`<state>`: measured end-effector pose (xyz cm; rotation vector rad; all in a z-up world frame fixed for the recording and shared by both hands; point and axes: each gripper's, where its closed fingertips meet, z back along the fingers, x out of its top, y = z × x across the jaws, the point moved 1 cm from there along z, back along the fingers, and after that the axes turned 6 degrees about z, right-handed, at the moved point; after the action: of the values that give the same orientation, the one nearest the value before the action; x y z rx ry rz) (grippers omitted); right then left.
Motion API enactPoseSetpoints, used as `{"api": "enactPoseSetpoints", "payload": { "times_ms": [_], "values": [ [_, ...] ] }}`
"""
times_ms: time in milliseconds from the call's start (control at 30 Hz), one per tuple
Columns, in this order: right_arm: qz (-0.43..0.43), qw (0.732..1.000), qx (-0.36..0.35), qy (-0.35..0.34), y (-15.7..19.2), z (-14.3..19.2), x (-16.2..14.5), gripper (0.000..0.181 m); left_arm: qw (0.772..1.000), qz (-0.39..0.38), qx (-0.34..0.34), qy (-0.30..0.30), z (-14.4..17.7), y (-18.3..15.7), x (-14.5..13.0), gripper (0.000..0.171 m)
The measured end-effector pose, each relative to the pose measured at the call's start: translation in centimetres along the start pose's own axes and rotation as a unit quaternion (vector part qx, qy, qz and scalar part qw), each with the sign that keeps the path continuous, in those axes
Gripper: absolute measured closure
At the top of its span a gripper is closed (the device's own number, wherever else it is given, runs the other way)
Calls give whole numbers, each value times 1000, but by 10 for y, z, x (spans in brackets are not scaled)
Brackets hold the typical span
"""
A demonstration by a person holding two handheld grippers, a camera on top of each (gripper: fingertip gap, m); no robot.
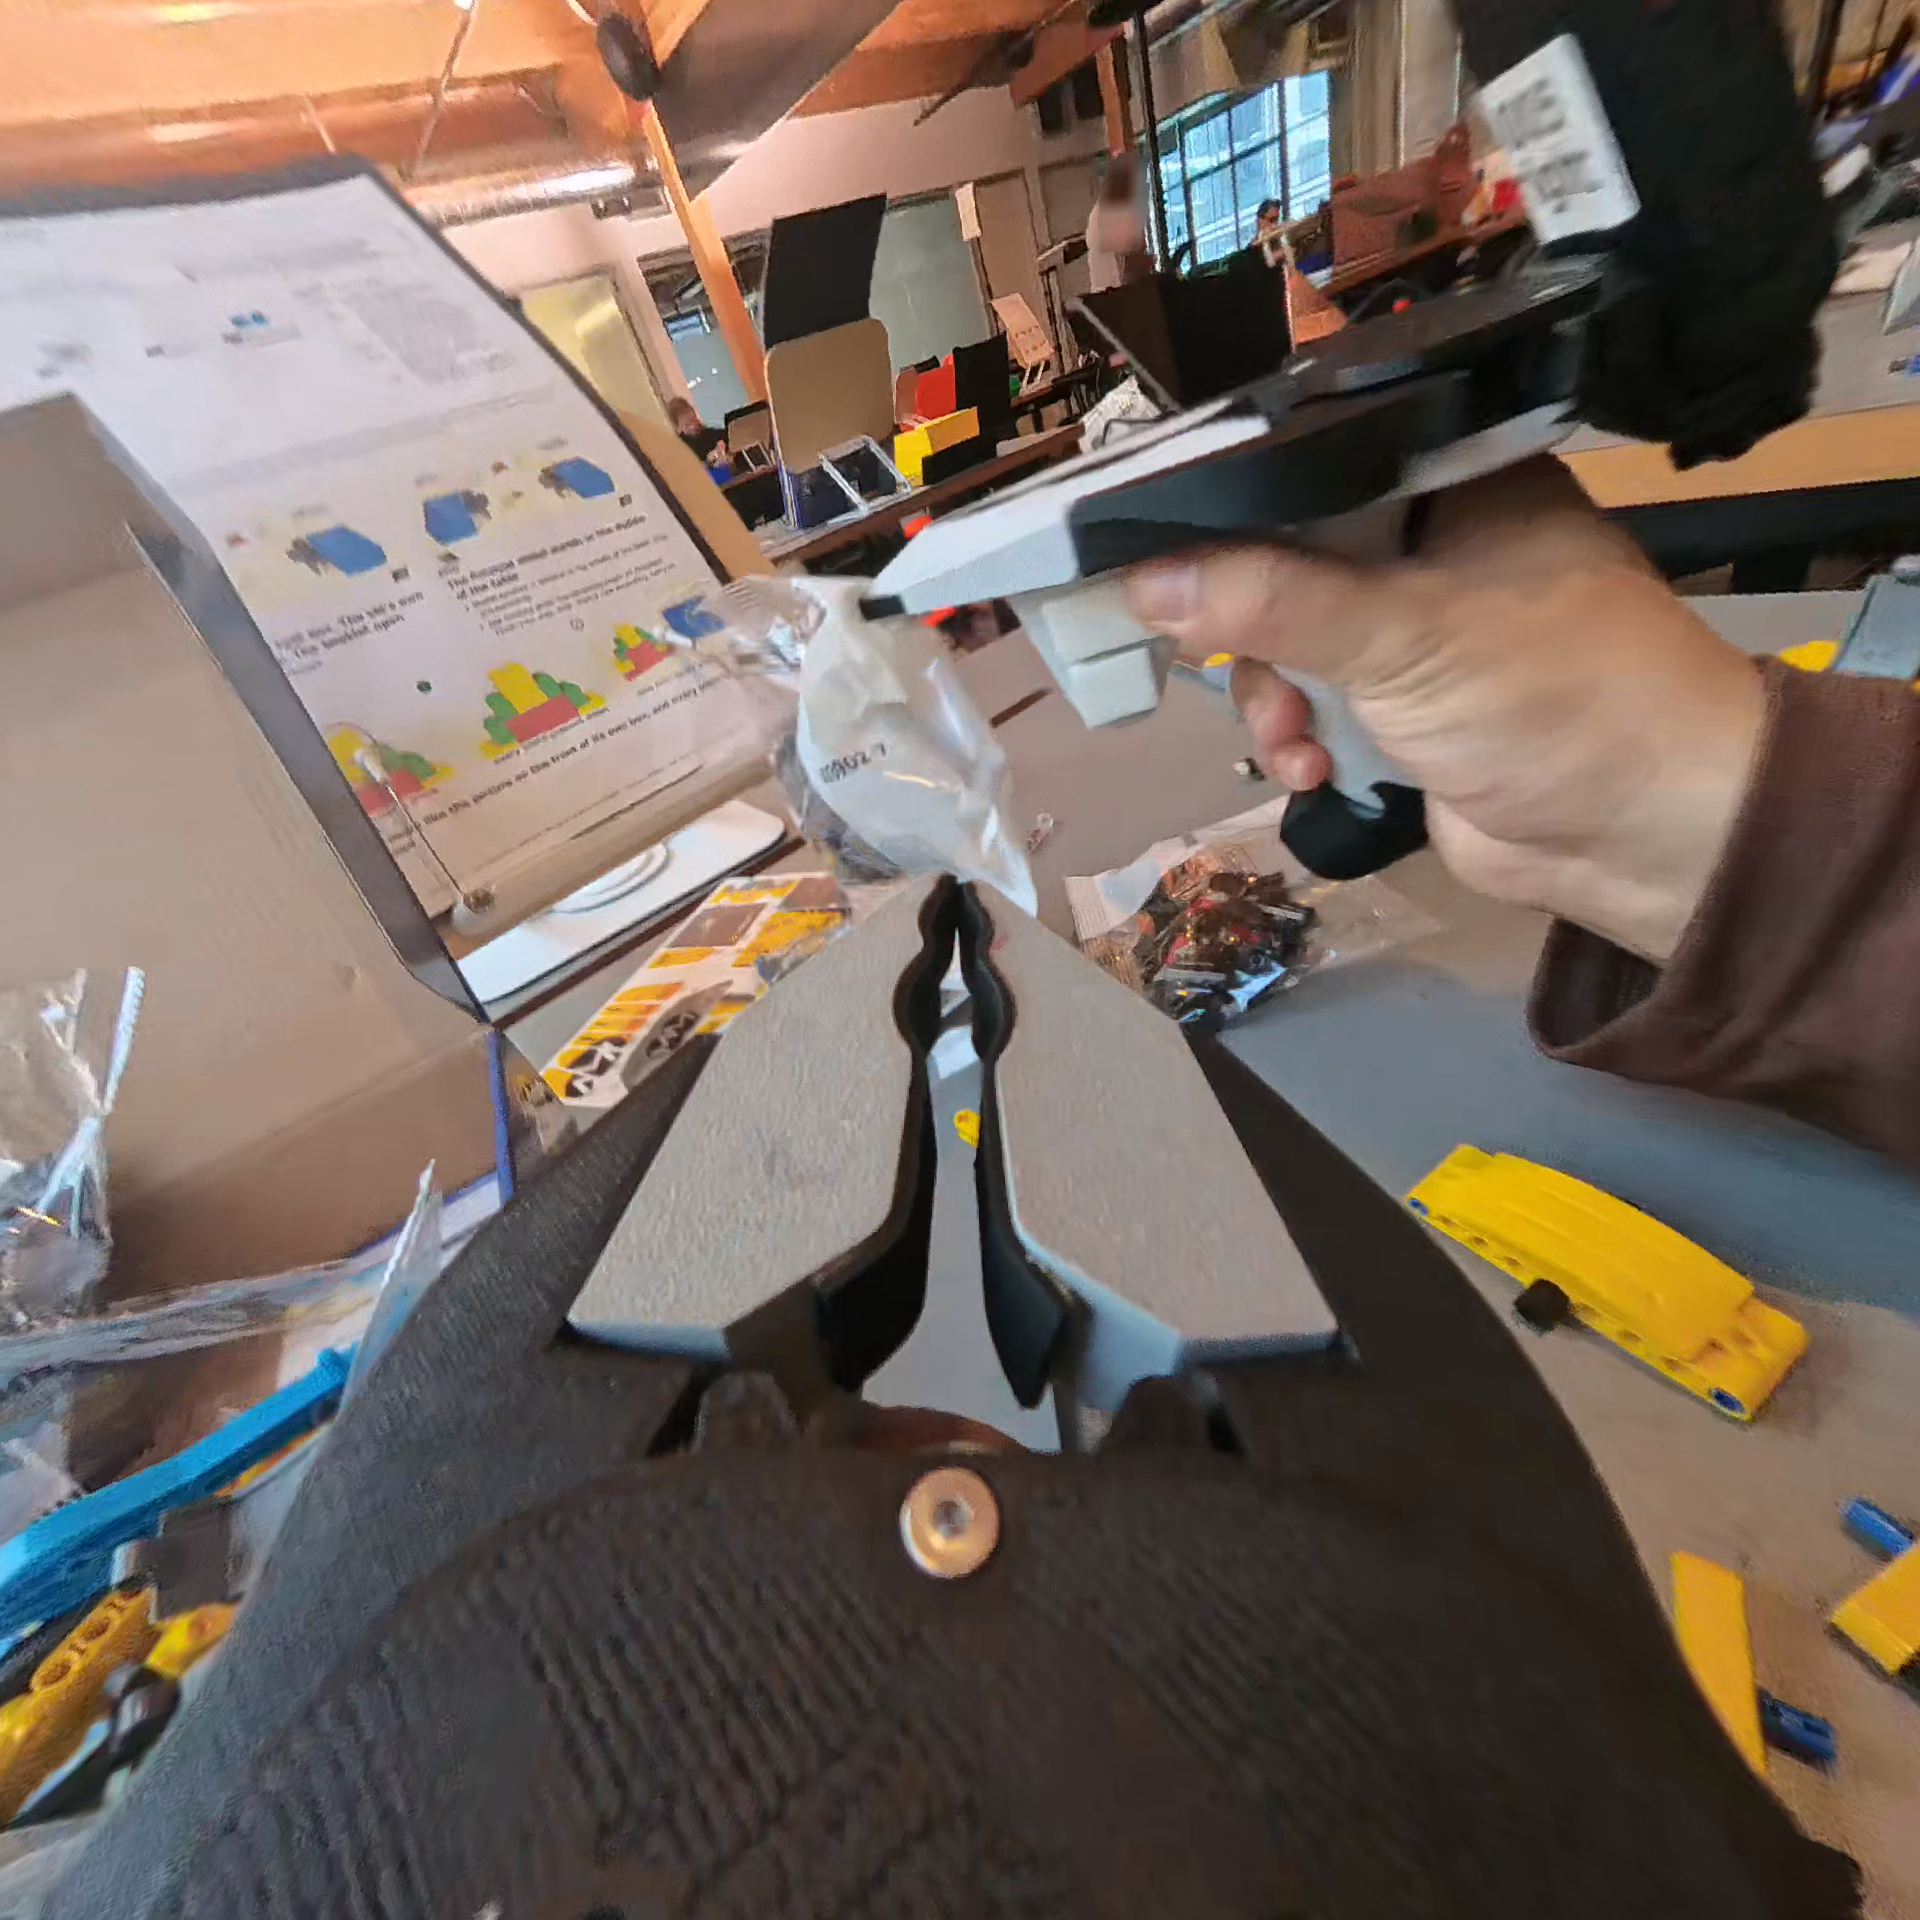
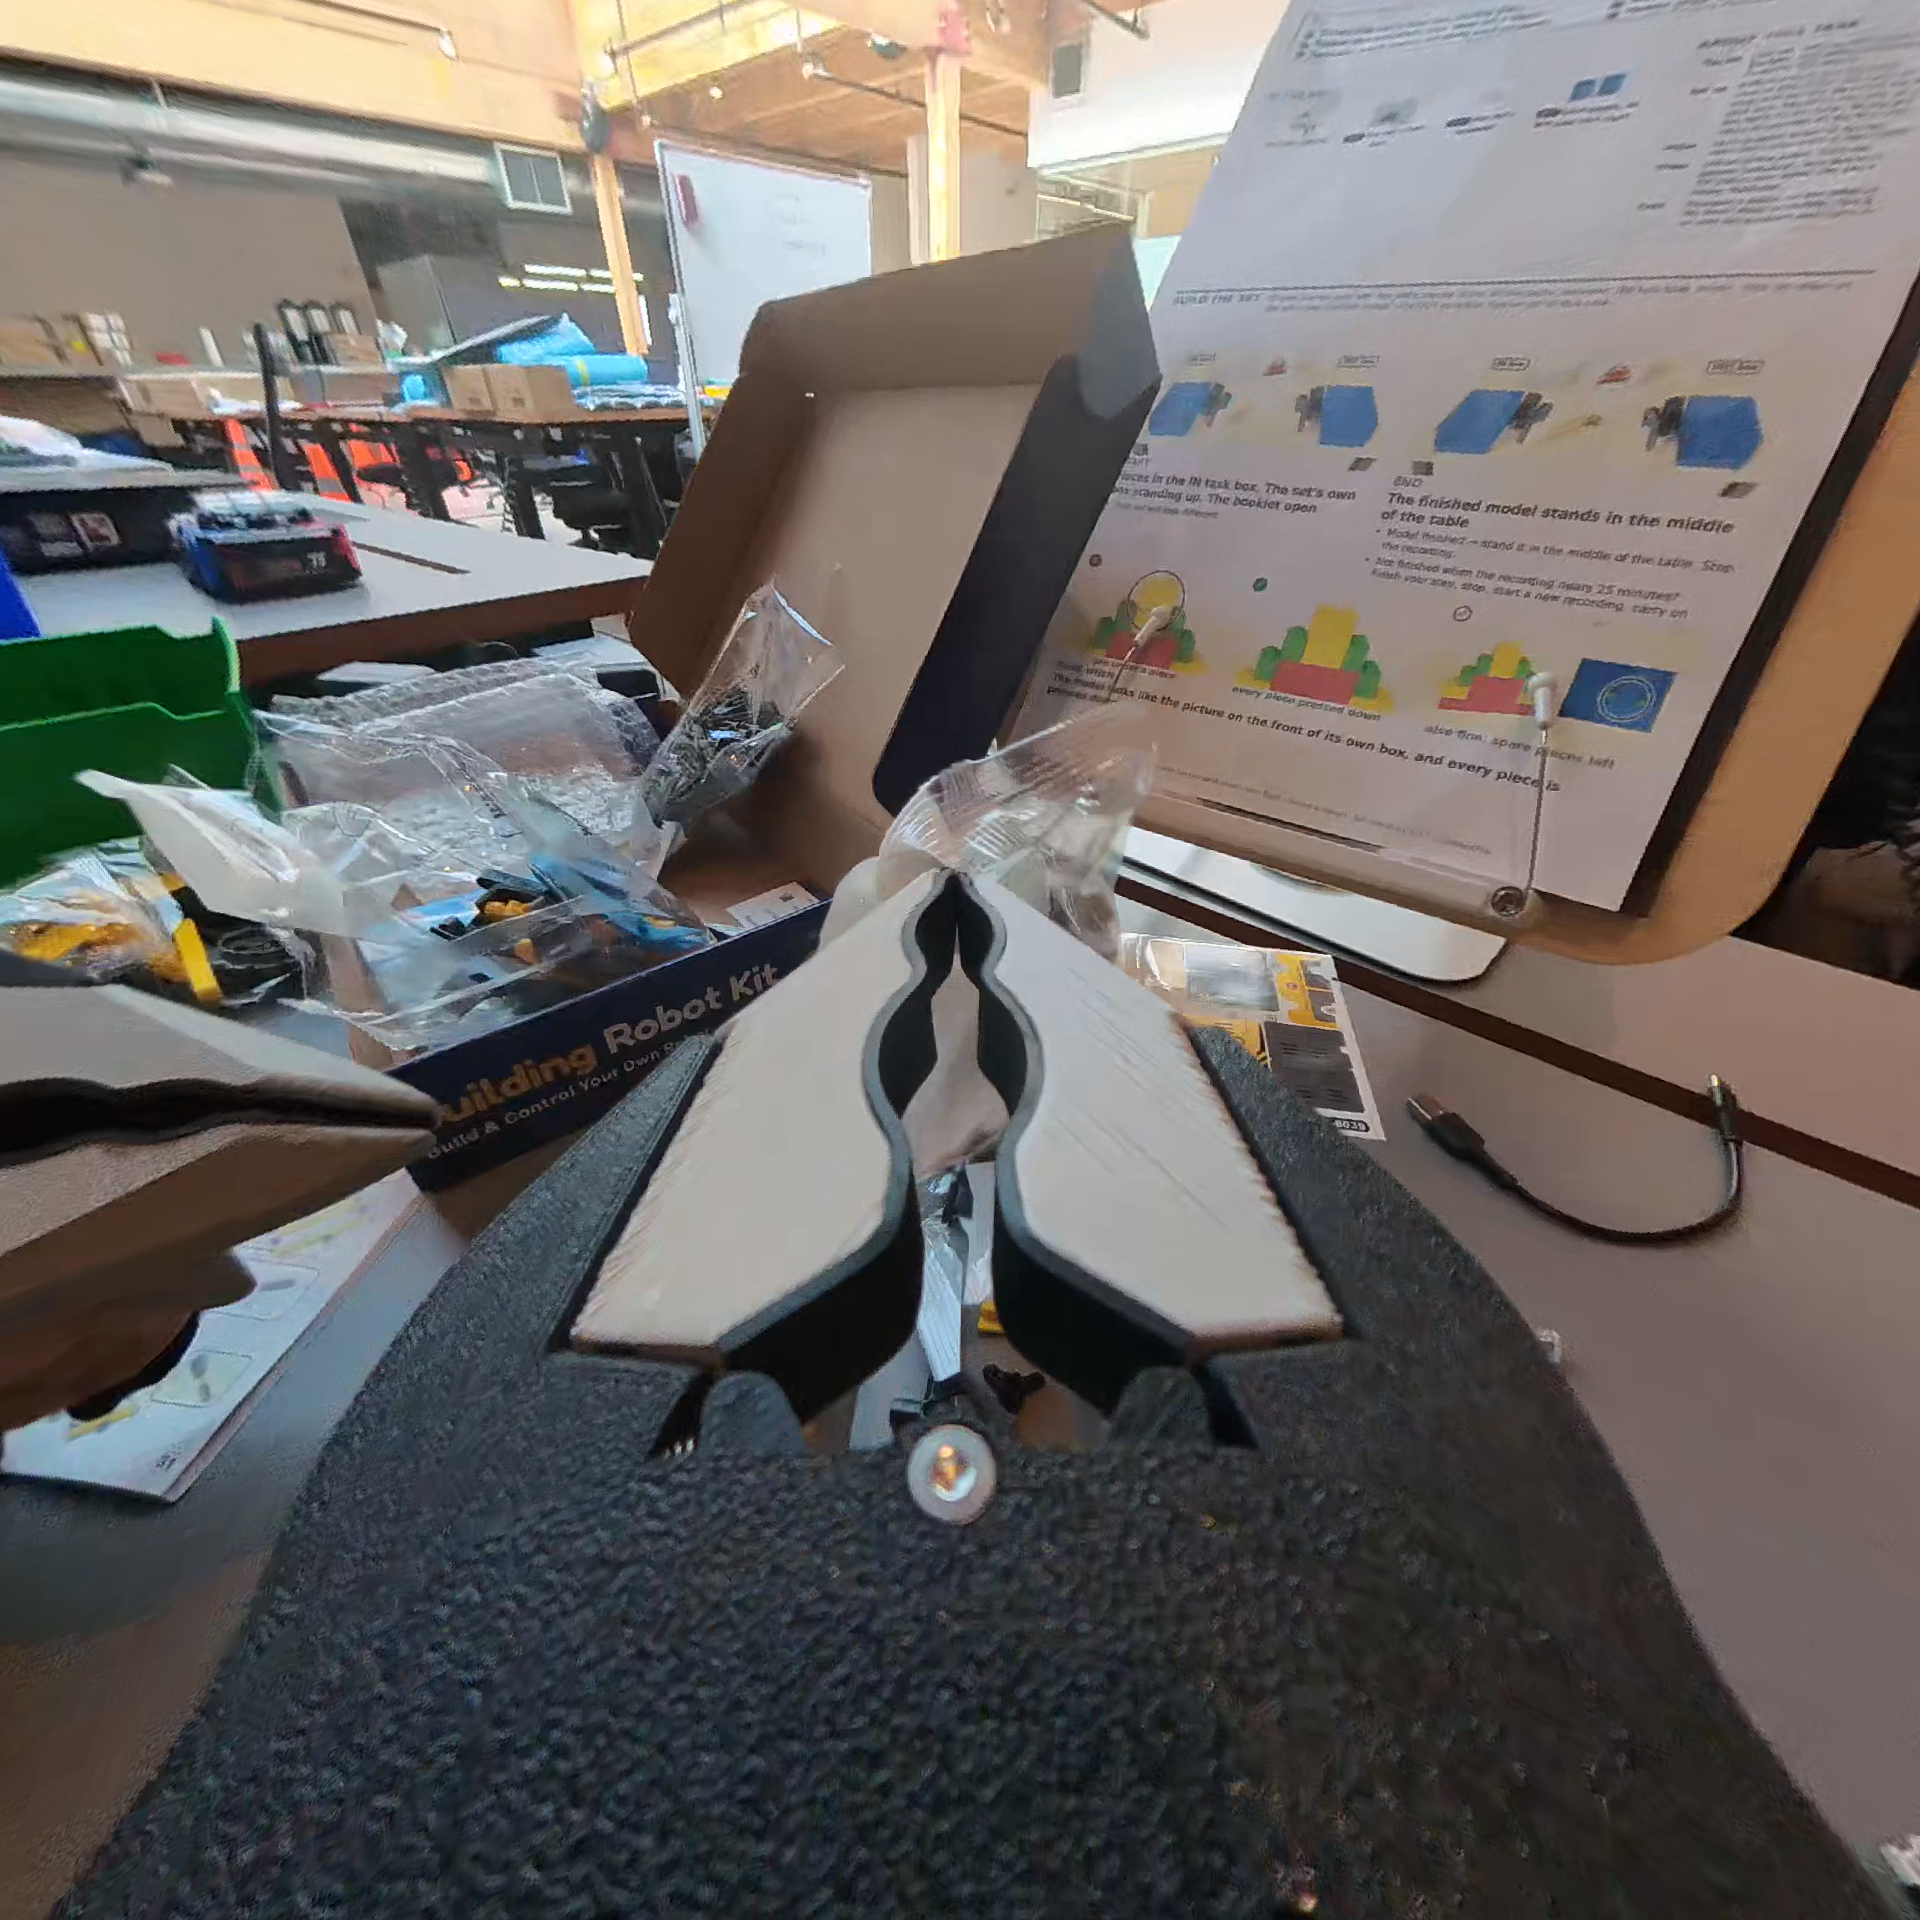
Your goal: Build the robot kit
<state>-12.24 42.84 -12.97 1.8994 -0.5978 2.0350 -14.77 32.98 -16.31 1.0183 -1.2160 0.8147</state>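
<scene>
Left wrist view — your left gripper (image 1: 958, 902) has its grey, wavy-edged fingers pinched together on the lower edge of a crinkled clear plastic bag (image 1: 894, 748). Your right gripper (image 1: 883, 608), held by a hand (image 1: 1475, 707) in a brown sleeve, clamps the same bag's top; the bag hangs in the air between them, above the grey table (image 1: 1403, 1060).

Just left stands an open cardboard box (image 1: 187, 831), with an instruction sheet (image 1: 436, 499) on a stand behind it — tight on that side. Below the bag lies a sticker sheet (image 1: 707, 966); a bag of dark parts (image 1: 1216, 935) and a yellow curved piece (image 1: 1600, 1268) lie right.
</scene>
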Motion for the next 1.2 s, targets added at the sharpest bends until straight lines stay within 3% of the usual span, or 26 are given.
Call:
{"api": "enactPoseSetpoints", "payload": {
  "times_ms": [133, 267, 433, 600, 667, 767, 867, 1000, 1100, 1200],
  "values": [
    [13, 999, 35, -8, 12, -2, 4, 181, 999, 35, -7, 17, -2, 7, -9, 171],
    [19, 993, 114, -31, 30, 2, 8, 181, 993, 120, -16, -5, 1, 23, -3, 171],
    [-8, 963, 256, -81, 50, 23, 20, 181, 984, 177, 2, -28, 8, 50, 3, 137],
    [-55, 922, 365, -116, 64, 43, 28, 181, 959, 267, -87, -43, 11, 45, 9, 117],
    [-60, 907, 401, -113, 73, 47, 27, 181, 940, 309, -134, -46, 13, 39, 12, 119],
    [-48, 895, 435, -92, 87, 49, 19, 181, 917, 343, -197, -53, 17, 28, 17, 144],
    [-45, 886, 454, -78, 95, 50, 14, 181, 914, 331, -223, -68, 24, 26, 22, 171],
    [-19, 862, 507, -24, 106, 65, -6, 181, 922, 275, -270, -33, 31, 11, 18, 171],
    [-20, 883, 469, -19, 86, 62, -10, 176, 885, 310, -348, 10, 42, -1, 12, 171],
    [-69, 895, 441, -32, 68, 54, -9, 180, 874, 309, -367, 72, 41, -11, -6, 171]
  ]
}}
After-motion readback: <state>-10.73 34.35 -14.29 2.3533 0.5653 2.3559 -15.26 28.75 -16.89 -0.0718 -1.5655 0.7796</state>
